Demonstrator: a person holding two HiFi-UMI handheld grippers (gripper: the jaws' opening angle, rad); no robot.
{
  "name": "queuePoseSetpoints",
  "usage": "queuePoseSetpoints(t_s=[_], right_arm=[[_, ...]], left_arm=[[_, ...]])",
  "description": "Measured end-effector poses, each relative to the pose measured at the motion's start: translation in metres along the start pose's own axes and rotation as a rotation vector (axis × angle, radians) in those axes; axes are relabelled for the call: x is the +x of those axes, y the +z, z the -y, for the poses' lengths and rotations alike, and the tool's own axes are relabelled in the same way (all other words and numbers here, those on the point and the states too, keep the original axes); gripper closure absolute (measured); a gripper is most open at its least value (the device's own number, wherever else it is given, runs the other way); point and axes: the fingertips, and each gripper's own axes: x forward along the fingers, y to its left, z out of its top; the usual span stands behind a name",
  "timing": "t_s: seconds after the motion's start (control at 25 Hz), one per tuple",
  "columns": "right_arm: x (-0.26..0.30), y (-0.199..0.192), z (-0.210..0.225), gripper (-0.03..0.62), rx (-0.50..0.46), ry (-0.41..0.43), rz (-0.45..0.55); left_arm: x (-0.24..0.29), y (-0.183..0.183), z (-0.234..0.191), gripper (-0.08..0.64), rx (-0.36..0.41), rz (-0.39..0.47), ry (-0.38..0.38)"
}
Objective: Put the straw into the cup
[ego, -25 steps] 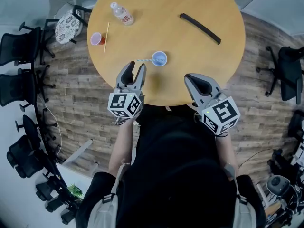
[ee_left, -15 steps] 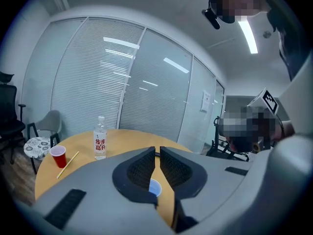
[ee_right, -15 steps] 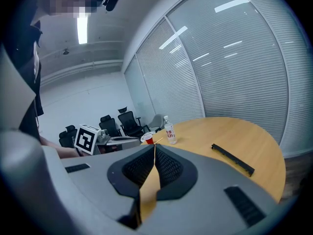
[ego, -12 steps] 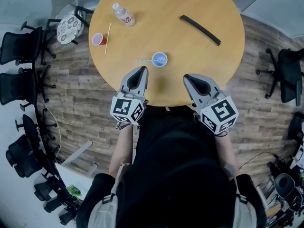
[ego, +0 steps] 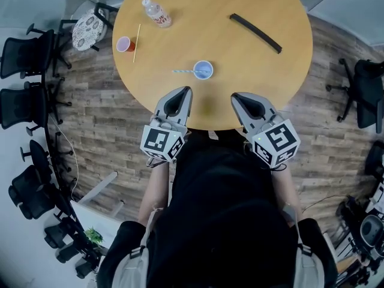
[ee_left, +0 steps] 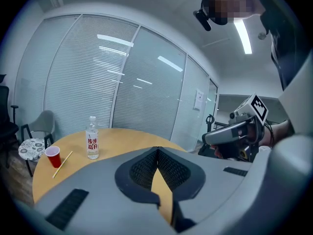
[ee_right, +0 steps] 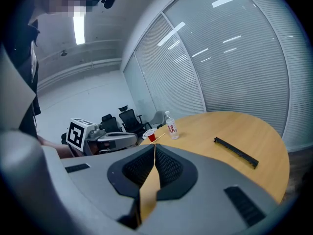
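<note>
We hold both grippers over the near edge of the table, side by side and apart. The left gripper has just been closing its jaws; they now meet with nothing between them. The right gripper is likewise closed and empty. Ahead of them, well clear of both, stands the blue cup. The straw points out to the left of the blue cup. Its right end is at the rim, and we cannot tell whether it sits inside. At the table's far left are a red cup, a thin stick just beside it, and an upright bottle. A black strip lies at the far right.
</note>
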Motion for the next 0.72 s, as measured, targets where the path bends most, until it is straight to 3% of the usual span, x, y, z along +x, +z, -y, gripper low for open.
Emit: queuePoseSetpoints(t_s=[0.32, 0.56, 0.72], right_arm=[[0.007, 0.0, -0.01, 0.574, 0.006, -0.024, 0.015], [0.003, 0.008, -0.027, 0.574, -0.014, -0.096, 0.046], [-0.004, 0.006, -0.042, 0.574, -0.015, -0.15, 0.047]], left_arm=[[-0.024, 0.017, 0.015, 0.548, -0.085, 0.038, -0.072], [-0.053, 0.027, 0.03, 0.548, -0.085, 0.055, -0.172], [-0.083, 0.027, 0.034, 0.548, -0.043, 0.048, -0.219]])
